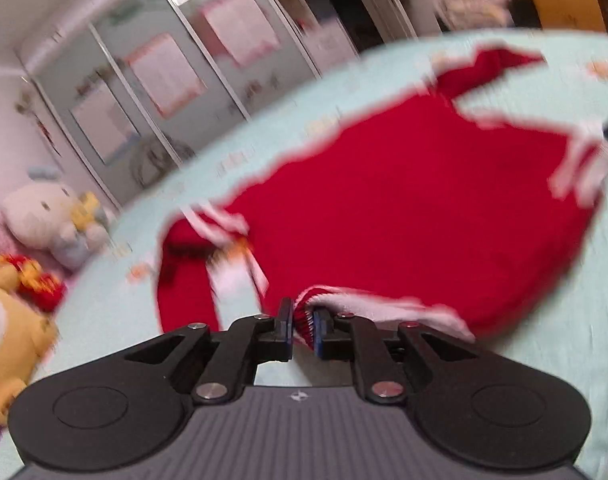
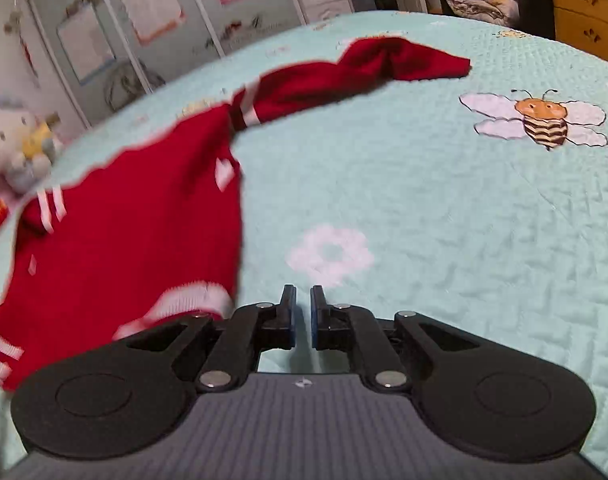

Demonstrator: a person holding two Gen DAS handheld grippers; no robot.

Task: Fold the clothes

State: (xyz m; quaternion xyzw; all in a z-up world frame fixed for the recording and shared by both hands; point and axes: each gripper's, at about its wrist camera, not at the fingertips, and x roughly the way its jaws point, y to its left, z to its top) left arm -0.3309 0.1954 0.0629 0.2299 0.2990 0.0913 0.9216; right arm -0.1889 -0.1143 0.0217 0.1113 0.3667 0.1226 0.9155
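In the left wrist view, my left tongs [image 1: 303, 320] pinched a red and white striped edge of the red sweater [image 1: 404, 208]. The sweater lay spread on the bed [image 1: 564, 360], with one sleeve [image 1: 492, 68] reaching toward the far edge. In the right wrist view, my right tongs [image 2: 302, 316] were nearly pressed together and held nothing, over bare bedspread beside the sweater. I think I was in the middle of a fold. Next I needed to carry that edge across and lay it flat.
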